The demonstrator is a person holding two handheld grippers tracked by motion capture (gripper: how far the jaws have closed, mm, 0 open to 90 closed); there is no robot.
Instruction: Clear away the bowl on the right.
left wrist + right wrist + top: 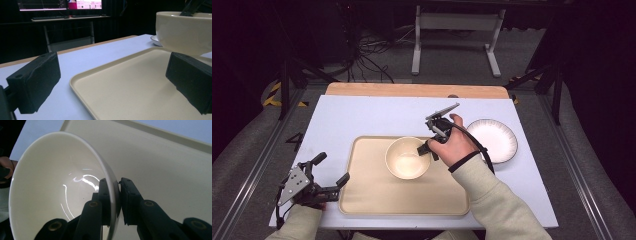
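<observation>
I see the cream bowl (407,158) upright on the tray (372,200), mouth up, round with no long axis, glossy glazed inside. My right gripper (427,148) pinches its thin right rim, one jaw inside, one outside. The tray is smooth beige plastic with a low raised lip; bare tray lies in front of the bowl. My left gripper (331,170) rests spread wide at the tray's left edge, grasping nothing. A white ridged plate (499,137) sits just right of the tray.
</observation>
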